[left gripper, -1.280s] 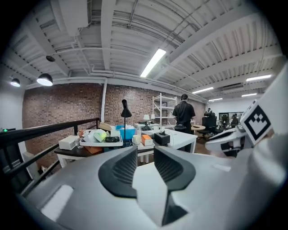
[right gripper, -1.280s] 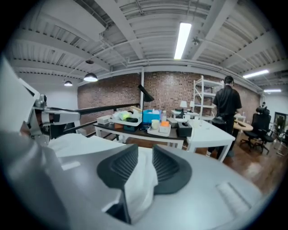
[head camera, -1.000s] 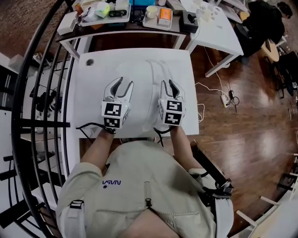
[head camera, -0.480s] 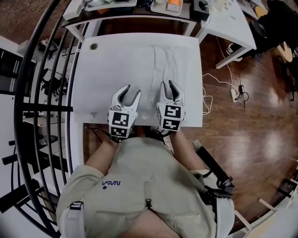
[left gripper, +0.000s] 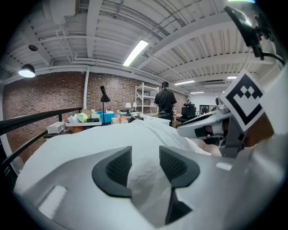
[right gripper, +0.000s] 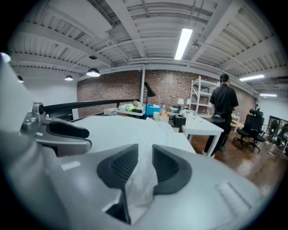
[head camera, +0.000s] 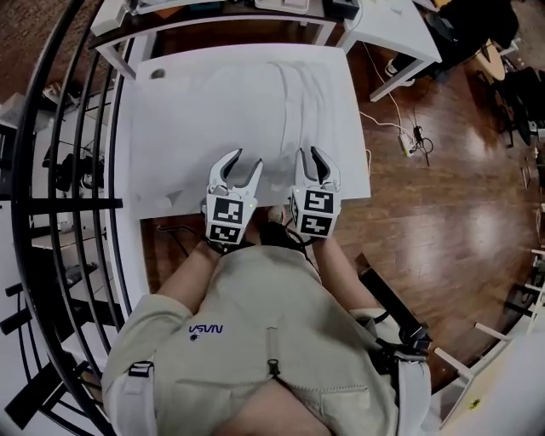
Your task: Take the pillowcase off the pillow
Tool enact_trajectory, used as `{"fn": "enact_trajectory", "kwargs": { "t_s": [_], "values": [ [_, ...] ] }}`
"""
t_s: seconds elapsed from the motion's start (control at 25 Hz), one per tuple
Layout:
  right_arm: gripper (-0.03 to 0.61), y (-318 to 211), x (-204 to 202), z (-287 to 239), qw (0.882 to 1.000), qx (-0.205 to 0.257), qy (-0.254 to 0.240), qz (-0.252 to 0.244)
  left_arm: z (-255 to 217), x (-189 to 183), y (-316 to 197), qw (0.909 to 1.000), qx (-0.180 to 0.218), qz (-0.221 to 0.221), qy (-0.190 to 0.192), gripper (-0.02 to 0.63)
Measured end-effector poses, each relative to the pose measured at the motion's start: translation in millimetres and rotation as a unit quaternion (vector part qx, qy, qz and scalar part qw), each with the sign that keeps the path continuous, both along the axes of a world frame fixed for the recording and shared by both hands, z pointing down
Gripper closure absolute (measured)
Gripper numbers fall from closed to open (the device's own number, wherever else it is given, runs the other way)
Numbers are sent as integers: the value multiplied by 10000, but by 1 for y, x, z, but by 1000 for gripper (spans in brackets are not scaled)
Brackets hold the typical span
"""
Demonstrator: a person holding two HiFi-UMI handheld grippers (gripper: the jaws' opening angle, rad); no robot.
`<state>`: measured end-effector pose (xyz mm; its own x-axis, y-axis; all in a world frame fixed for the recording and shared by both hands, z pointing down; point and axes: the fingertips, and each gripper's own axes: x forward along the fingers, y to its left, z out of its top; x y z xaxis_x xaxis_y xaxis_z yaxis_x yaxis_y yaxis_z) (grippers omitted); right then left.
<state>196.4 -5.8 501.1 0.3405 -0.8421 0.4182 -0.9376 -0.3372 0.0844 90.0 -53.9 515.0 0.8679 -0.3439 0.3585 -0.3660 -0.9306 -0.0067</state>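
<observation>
The white pillowcase [head camera: 311, 102] lies creased along the right half of the white table [head camera: 179, 111]; I cannot tell the pillow apart inside it. At the table's near edge, my right gripper [head camera: 309, 156] is shut on a bunched fold of the pillowcase [right gripper: 140, 179], which hangs between its dark pads [right gripper: 167, 166]. My left gripper [head camera: 246, 160] sits just to its left. Its jaws have just been opening. White cloth [left gripper: 144, 173] shows in the gap between them, and the pads [left gripper: 118, 167] stand clear of it.
A black curved railing [head camera: 77, 170] runs along the table's left side. Cluttered tables [head camera: 230, 10] stand beyond the far edge. A cable and power strip [head camera: 407, 139] lie on the wooden floor at right. A person [right gripper: 223, 112] stands far off by shelves.
Both grippers have drawn back to the table's near edge, toward my body. The right one keeps its hold on the cloth. The left jaws stand wider apart.
</observation>
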Motion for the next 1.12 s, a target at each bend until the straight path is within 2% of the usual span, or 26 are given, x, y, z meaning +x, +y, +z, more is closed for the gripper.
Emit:
{"fn": "enact_trajectory", "kwargs": {
  "t_s": [0.16, 0.32, 0.44, 0.6, 0.8, 0.88, 0.96, 1.08, 1.12],
  "values": [
    [480, 18, -21, 17, 9995, -309, -98, -19, 15, -6, 9, 9998, -158, 114, -79, 418],
    [444, 21, -28, 32, 9980, -527, -291, -167, 21, -2, 14, 9995, -62, 154, -250, 390],
    [405, 22, -33, 51, 9949, -775, -591, -251, 32, 4, 14, 9988, -189, 101, -444, 374],
    [404, 26, -41, 72, 9896, -1132, -731, -501, 54, 11, 15, 9964, -317, -5, -787, 342],
    [416, 22, -43, 93, 9824, -1573, -542, -855, 74, 13, 11, 9925, -277, -143, -1179, 340],
    [495, 22, -36, 91, 9841, -1525, -408, -809, 70, 12, 7, 9929, -229, -285, -1131, 367],
    [534, 22, -30, 88, 9862, -1407, -432, -755, 58, 8, 0, 9934, -208, -463, -1025, 417],
    [558, 27, -22, 80, 9900, -1187, -467, -597, 36, 0, -9, 9947, -54, -721, -737, 577],
    [560, 29, -18, 75, 9918, -1086, -445, -515, 30, -2, -11, 9949, -13, -778, -642, 600]
  ]
}}
